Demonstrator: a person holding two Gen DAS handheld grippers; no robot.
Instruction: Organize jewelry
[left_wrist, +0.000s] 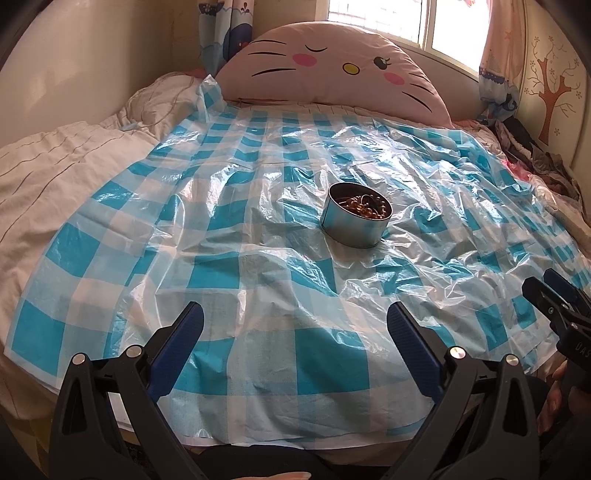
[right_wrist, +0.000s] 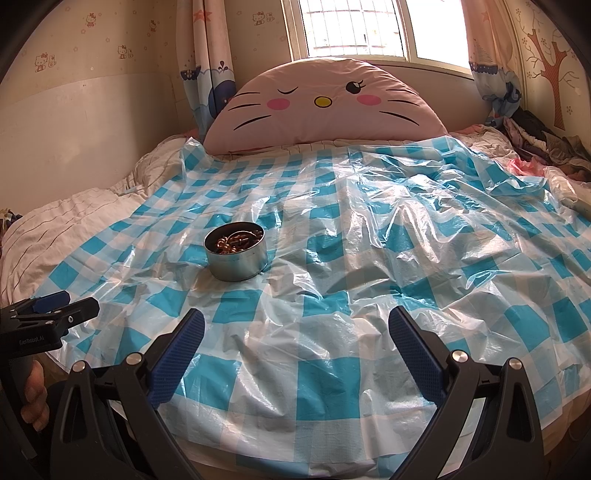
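Two grippers hover low over the near edge of a bed, both with jaws spread wide and empty. From the left wrist view, the left gripper (left_wrist: 295, 328) points across a crinkled blue-and-white checked plastic sheet (left_wrist: 229, 206) spread on the bed, and a round metal tin (left_wrist: 355, 216) sits on that sheet ahead and slightly to the right, well apart from the blue pads; beaded jewelry (left_wrist: 369, 207) fills it. The right gripper (left_wrist: 554, 295) shows at the right edge. From the right wrist view, the right gripper (right_wrist: 296, 326) faces the same sheet, the tin (right_wrist: 235, 253) lying ahead to the left. A pink cat-face cushion (right_wrist: 325, 110) leans at the head of the bed.
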